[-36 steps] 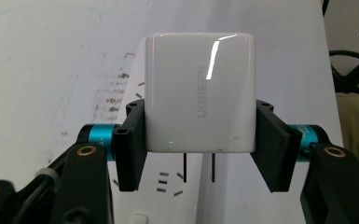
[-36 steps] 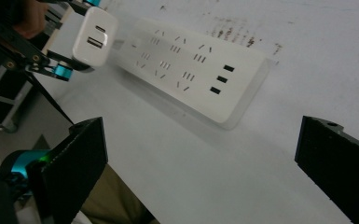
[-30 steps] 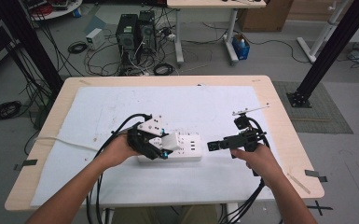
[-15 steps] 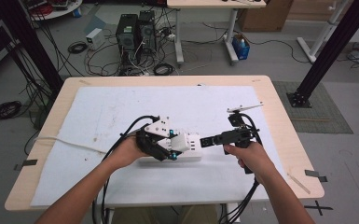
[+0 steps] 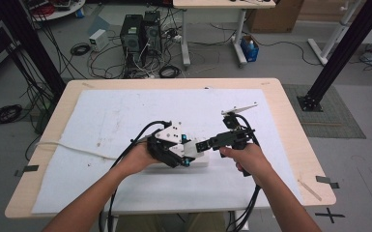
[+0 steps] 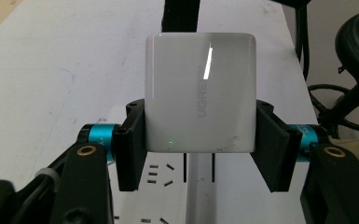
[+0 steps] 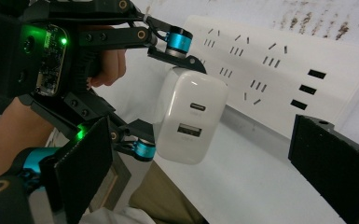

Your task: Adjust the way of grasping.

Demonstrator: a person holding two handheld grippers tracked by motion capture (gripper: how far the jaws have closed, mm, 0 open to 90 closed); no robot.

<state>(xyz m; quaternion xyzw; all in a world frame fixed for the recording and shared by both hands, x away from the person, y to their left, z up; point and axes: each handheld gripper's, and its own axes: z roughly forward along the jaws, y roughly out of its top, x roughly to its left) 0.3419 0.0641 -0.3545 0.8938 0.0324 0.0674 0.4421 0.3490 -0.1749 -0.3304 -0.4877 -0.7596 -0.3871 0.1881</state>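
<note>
A white two-port charger (image 6: 199,93) is clamped between the black jaws of my left gripper (image 6: 200,137), just above a white power strip (image 6: 168,186). From above, the left gripper (image 5: 179,149) holds the charger (image 5: 189,150) over the strip (image 5: 202,162) near the table's front middle. My right gripper (image 5: 202,144) points left at the charger. In the right gripper view its jaws (image 7: 205,182) stand wide and have just been closing a little. The charger (image 7: 191,121) lies ahead in the gap between them, untouched, with the power strip (image 7: 284,60) behind.
A white mat (image 5: 125,116) covers most of the wooden table (image 5: 290,111). The strip's white cord (image 5: 67,147) runs off to the left. Black gripper cables (image 5: 140,135) trail toward the front edge. Computer towers and cables sit on the floor beyond.
My right gripper has moved left, closer to the charger. The left gripper still holds the charger over the strip, shifted only slightly.
</note>
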